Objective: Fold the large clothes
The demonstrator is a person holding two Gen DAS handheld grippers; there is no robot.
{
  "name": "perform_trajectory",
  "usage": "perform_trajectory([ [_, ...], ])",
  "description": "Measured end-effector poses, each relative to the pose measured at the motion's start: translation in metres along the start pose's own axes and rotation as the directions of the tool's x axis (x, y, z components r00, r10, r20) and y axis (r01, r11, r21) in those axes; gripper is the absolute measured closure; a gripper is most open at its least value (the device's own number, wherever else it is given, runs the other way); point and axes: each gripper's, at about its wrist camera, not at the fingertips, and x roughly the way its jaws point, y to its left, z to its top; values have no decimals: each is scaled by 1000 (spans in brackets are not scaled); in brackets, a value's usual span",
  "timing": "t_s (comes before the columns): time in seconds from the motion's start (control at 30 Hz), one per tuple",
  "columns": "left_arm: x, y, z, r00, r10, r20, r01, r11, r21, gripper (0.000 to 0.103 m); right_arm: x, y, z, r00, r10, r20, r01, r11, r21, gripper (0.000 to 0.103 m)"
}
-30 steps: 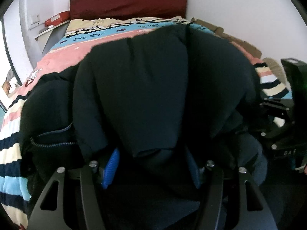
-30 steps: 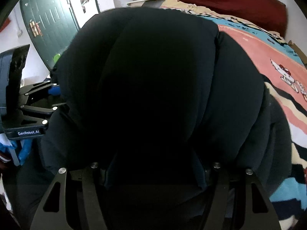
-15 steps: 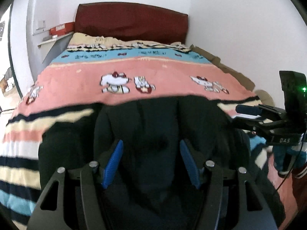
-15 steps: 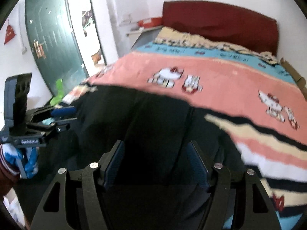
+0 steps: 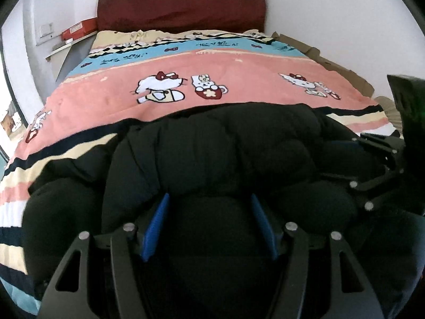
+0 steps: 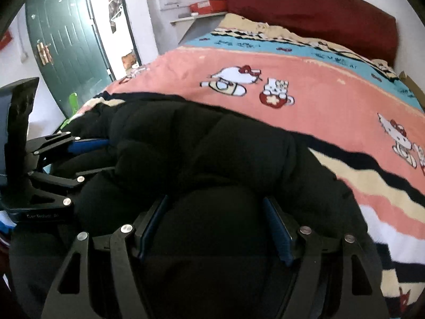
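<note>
While a puffy black quilted jacket (image 5: 225,154) lies bunched in a thick fold across the foot of a bed spread with a pink, blue and cream striped cartoon-cat blanket (image 5: 212,85), the left tongs (image 5: 209,223) sit with their blue pads (image 5: 155,224) either side of a bulging roll of the padding, pressed into it and clamped on the jacket. The right tongs (image 6: 215,228) straddle a matching bulge at the jacket's other side, and their jaws are opening with the fabric between them, the dark blue pads (image 6: 277,232) easing off the cloth. Each tool shows in the other's view as a black frame at the jacket's flank: the right tongs at the far right of the left view (image 5: 382,164), the left tongs at the far left of the right view (image 6: 53,164). The step in hand appears to be setting down a fold made across the garment, release begun on the right side only. The next move likely calls for freeing the left grip as well, drawing both tools back clear of the springy padding, then checking whether the fold holds or puffs open before pressing it flat or taking fresh edges for another fold. The maroon headboard (image 5: 180,10) stands beyond.
</note>
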Motion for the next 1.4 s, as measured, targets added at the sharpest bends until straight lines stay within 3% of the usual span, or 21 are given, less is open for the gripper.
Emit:
perform_trajectory([
  [0.13,6,-6,3,997,58,-43,-57,998,28,43,10,-2,-1,999,-38,-36,38,999,7,32],
  [0.23,-12,-8,4,997,55,-48,-55,998,16,43,-1,5,-2,997,-58,-49,58,998,2,33],
  [0.4,-61,-28,-11,1000,18,-1,-18,999,49,43,-45,13,-23,999,2,-34,-1,1000,8,33],
  [0.57,-78,-47,-39,1000,5,-9,-5,998,61,43,-71,20,-58,997,36,-64,-34,999,33,33],
  [0.8,-65,-69,-84,997,76,-24,-72,987,146,43,-71,43,-102,993,-8,-122,3,999,-37,32],
  [0.9,-52,-60,-84,998,44,-37,-40,994,102,43,-58,42,-107,991,-34,-127,31,999,-29,32],
  [1.07,-50,-60,-86,998,54,-44,-49,993,105,43,-46,40,-104,991,-61,-118,59,998,-17,32],
  [1.23,-79,-66,-92,999,43,-14,-41,992,123,43,-69,38,-107,993,-35,-114,35,999,0,32],
  [1.4,-60,-67,-97,998,54,-27,-50,991,128,42,-62,30,-115,994,-10,-110,13,999,30,32],
])
